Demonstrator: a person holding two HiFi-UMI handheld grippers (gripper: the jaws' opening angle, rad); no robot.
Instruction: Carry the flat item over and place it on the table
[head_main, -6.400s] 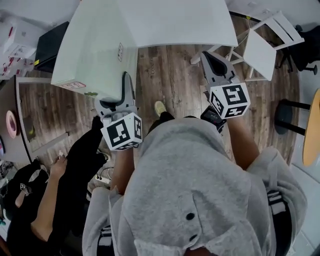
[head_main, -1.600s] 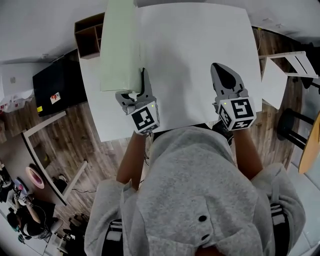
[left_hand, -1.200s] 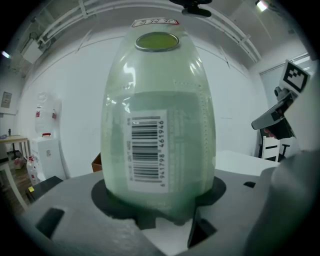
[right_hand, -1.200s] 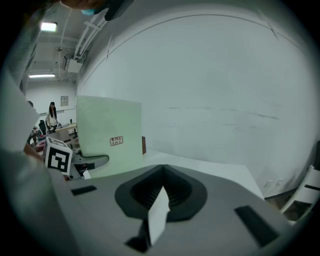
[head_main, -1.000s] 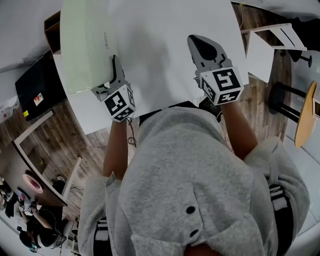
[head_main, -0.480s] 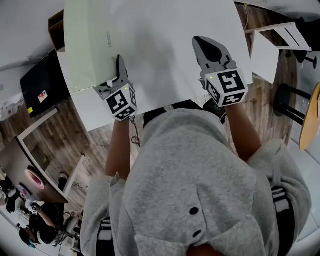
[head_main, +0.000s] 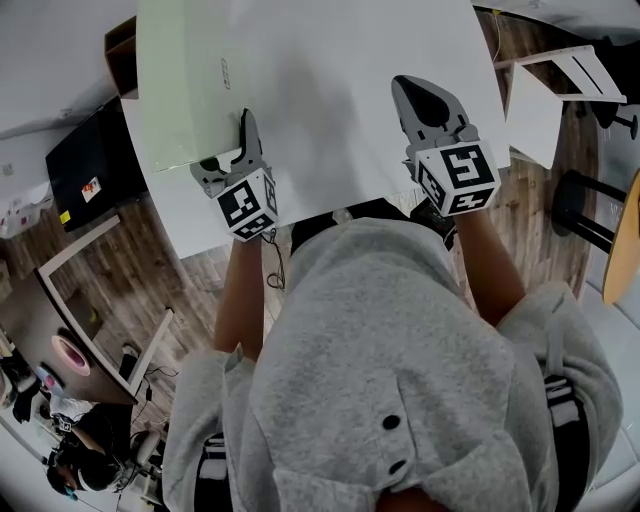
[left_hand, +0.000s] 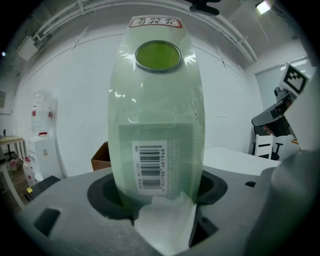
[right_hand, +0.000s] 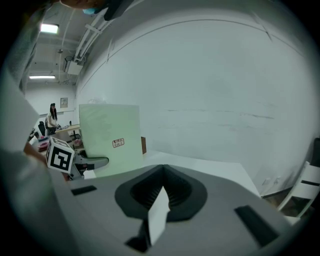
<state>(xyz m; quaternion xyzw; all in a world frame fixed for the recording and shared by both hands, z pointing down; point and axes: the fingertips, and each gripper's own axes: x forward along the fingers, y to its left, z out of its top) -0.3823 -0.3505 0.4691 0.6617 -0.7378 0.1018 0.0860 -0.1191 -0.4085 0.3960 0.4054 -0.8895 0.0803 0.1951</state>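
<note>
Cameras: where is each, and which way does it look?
Head view: on the person's head, looking down at the white table; hoodie and forearms show.
Left gripper view: on the left gripper, whose jaws have just been opening around the green pack.
Right gripper view: on the right gripper, facing across the table over shut jaws.
Shared: all show the pack.

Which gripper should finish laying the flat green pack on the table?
Left. The left gripper has the flat green pack between its jaws, which have just been opening, over the table. The right gripper is shut, empty, well apart.
</note>
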